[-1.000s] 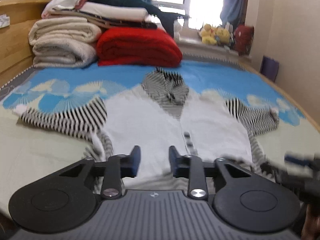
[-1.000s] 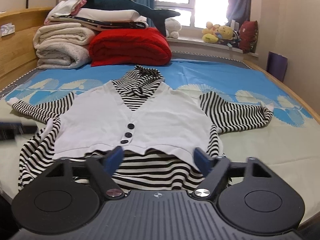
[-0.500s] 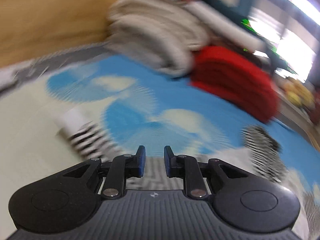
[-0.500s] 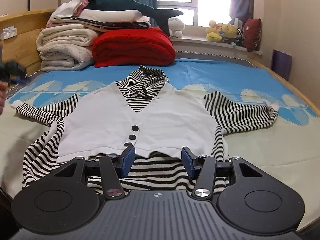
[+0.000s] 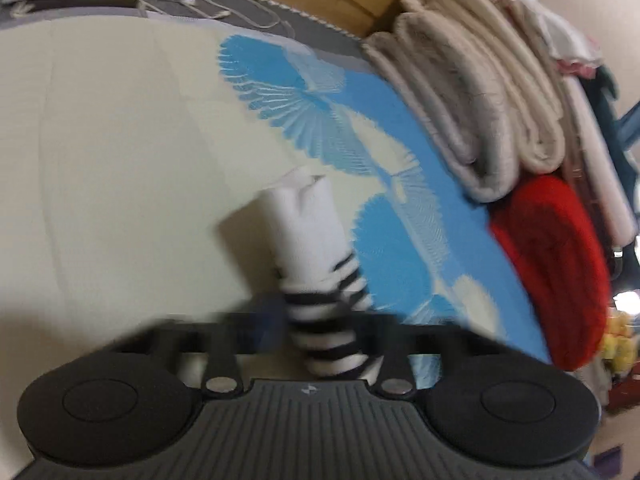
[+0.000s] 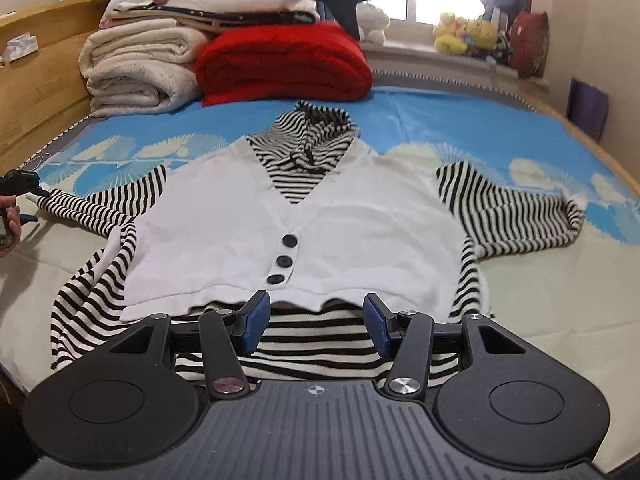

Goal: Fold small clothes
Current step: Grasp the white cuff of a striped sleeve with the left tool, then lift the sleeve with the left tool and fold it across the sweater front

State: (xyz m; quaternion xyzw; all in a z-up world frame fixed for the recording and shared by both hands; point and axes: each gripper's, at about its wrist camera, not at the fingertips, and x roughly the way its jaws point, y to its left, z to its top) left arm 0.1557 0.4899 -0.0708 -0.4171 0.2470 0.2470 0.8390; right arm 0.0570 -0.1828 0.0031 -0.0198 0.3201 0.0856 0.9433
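So the striped sweater with the white vest front is spread flat on the bed, hem toward the camera, collar up at 12 o'clock, sleeves out to 9 and 3. Three black buttons run down the middle of the vest part.

The right gripper sits level right at the hem around 6 o'clock, pointing straight up the garment, blue pads parted fairly wide with only striped fabric showing between them, nothing pinched.

The left gripper is over at the left sleeve, tilted hard so the whole bed looks slanted. The sleeve's white cuff sticks out ahead at 12 and the striped part runs between the fingers. They're blurry, so I can't tell if they're actually clamped on it.

Further out at 12: red blanket, cream folded blankets beside it at 10, plush toys on the sill at 1.
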